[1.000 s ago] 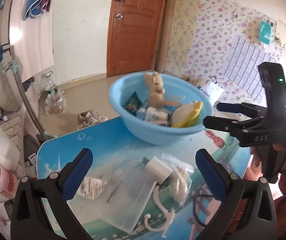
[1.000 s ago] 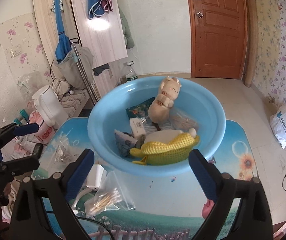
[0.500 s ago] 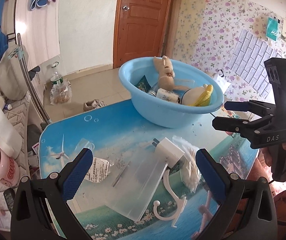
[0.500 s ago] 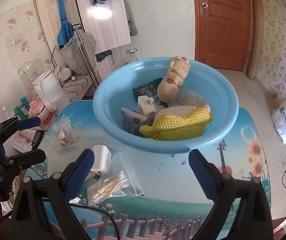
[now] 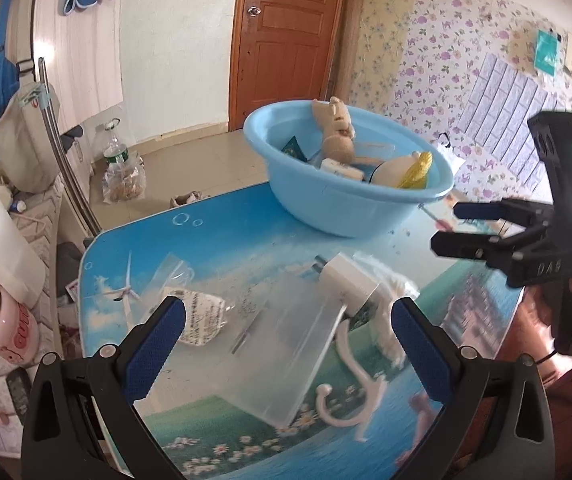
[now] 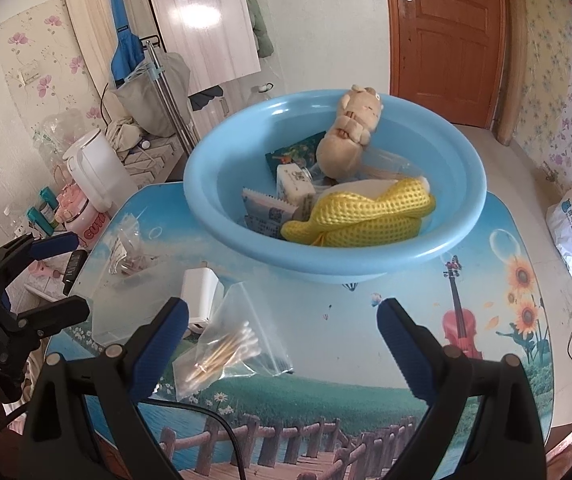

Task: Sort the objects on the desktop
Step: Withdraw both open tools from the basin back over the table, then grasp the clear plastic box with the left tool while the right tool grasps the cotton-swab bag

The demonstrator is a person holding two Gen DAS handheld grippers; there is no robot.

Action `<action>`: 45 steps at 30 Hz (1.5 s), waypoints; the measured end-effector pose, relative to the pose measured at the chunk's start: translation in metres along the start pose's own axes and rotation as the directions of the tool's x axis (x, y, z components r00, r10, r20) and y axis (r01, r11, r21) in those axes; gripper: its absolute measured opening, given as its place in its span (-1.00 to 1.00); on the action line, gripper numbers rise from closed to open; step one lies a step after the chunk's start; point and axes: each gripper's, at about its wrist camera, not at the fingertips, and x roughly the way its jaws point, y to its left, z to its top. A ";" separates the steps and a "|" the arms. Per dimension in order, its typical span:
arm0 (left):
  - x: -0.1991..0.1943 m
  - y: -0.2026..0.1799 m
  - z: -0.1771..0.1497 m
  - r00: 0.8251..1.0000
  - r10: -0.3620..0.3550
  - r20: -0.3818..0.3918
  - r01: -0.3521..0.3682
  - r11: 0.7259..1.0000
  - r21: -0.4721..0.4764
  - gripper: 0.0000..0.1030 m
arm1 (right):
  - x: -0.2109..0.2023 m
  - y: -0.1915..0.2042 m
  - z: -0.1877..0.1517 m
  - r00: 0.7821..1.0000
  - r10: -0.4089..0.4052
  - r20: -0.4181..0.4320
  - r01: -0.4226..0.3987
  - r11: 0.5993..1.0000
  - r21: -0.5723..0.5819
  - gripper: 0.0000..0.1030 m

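A round light-blue plastic basin (image 6: 462, 240) stands on the table with a printed landscape top (image 6: 366, 320). In the basin lie a beige plush toy (image 6: 350, 136), a yellow mesh pouch (image 6: 362, 216) and some small packets. The left gripper (image 5: 286, 340) hangs above the table's near end with its blue-padded jaws spread wide and nothing between them. Below it lie a white plug charger (image 5: 346, 280), a clear flat plastic sleeve (image 5: 286, 344), a white plastic hook (image 5: 350, 384) and a small printed clear bag (image 5: 201, 316). The right gripper (image 6: 281, 340) is likewise wide and empty (it holds no object), over a clear zip bag of cotton swabs (image 6: 225, 348) just beside the charger.
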 end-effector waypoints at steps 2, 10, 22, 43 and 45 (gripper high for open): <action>0.002 0.008 -0.006 1.000 -0.003 -0.008 0.003 1.000 -0.026 0.99 | 0.000 0.001 -0.002 1.000 -0.003 -0.001 0.003 1.000 -0.002 0.88; 0.013 0.023 -0.022 0.999 0.005 -0.053 -0.009 0.997 -0.078 0.99 | 0.007 -0.004 -0.010 0.999 0.015 -0.029 -0.014 0.999 0.030 0.88; 0.036 0.019 -0.030 0.995 -0.022 -0.096 0.018 0.999 -0.037 0.99 | 0.024 0.022 -0.018 0.993 0.073 -0.091 -0.075 0.997 -0.015 0.88; 0.053 0.010 -0.029 0.989 -0.082 -0.126 0.084 0.996 0.011 0.34 | 0.046 0.027 -0.028 0.984 0.057 -0.171 -0.058 0.998 -0.002 0.45; 0.052 0.011 -0.029 0.988 -0.082 -0.128 0.084 0.996 0.006 0.32 | 0.046 0.025 -0.029 0.983 0.070 -0.171 -0.071 0.997 -0.001 0.11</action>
